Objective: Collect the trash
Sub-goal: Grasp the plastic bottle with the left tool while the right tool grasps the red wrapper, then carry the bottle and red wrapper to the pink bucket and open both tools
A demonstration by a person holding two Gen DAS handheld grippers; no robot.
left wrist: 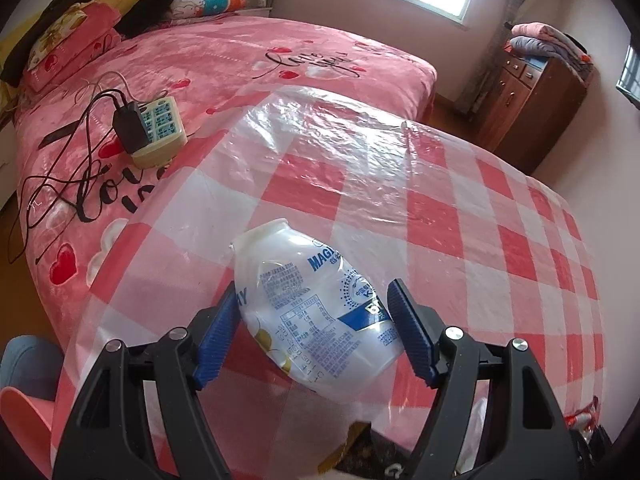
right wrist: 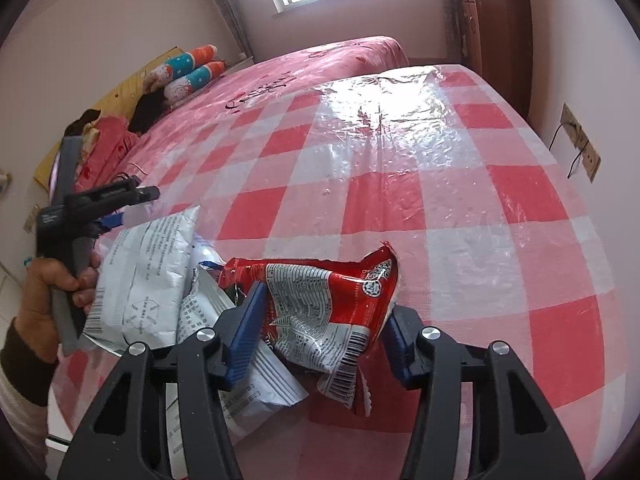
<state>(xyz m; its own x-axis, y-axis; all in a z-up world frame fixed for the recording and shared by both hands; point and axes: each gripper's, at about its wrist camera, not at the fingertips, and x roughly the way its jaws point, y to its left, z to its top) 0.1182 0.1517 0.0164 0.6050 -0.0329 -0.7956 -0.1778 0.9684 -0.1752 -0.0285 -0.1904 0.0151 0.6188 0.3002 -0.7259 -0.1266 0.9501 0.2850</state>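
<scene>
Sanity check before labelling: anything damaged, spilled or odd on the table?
No spill. The white plastic bottle between the left tool is dented and lies askew. The red wrapper in the right tool is torn open and crumpled. White packets lie piled beside it.

On the table [right wrist: 460, 208], which stands against the bed [left wrist: 240, 60], a wrapper [right wrist: 320, 308] lies right of two packets [right wrist: 140, 280].

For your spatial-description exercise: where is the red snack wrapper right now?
In the right wrist view, the red snack wrapper sits between the right gripper's fingers, over the checked tablecloth, right of the white packets.
</scene>
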